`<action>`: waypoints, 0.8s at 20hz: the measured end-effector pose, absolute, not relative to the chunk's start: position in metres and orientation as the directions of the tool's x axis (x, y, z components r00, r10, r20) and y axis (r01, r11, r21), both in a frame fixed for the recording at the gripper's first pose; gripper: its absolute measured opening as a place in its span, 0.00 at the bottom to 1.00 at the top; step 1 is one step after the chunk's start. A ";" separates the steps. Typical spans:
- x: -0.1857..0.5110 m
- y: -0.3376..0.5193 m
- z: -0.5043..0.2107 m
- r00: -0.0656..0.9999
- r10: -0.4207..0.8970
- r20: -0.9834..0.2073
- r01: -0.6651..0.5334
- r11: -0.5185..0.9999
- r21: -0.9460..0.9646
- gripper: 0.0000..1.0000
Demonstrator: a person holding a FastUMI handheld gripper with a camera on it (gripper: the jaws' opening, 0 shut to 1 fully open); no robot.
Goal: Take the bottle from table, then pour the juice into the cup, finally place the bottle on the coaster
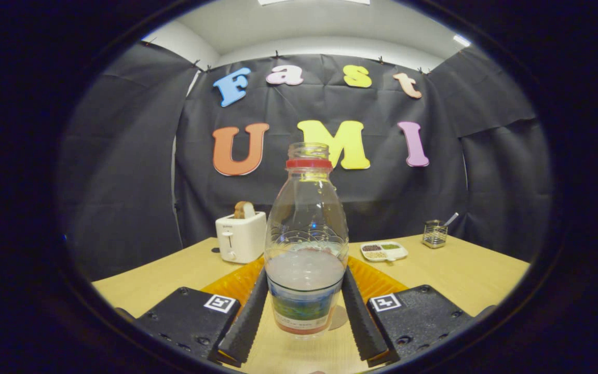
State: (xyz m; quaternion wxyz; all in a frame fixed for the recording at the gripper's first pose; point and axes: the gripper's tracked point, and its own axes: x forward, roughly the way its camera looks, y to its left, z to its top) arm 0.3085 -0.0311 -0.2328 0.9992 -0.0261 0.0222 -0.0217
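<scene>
The gripper (304, 306) clamps both fingers on the uncapped bottle (307, 228), which stands upright between them above the table (465, 270); toaster (241, 238) near the far edge.

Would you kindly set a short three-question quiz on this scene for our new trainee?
1. True or false: the clear plastic bottle with a red neck ring wears a cap.
2. What stands in the white toaster?
3. Where is the bottle relative to the gripper: A between its jaws, B far beyond them?

Key: 1 false, the mouth is open. 2 a slice of toast. 3 A, with both jaws against its lower sides.
</scene>
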 end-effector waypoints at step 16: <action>0.376 -0.078 -0.294 0.984 -0.155 -0.093 0.143 0.982 -0.127 0.87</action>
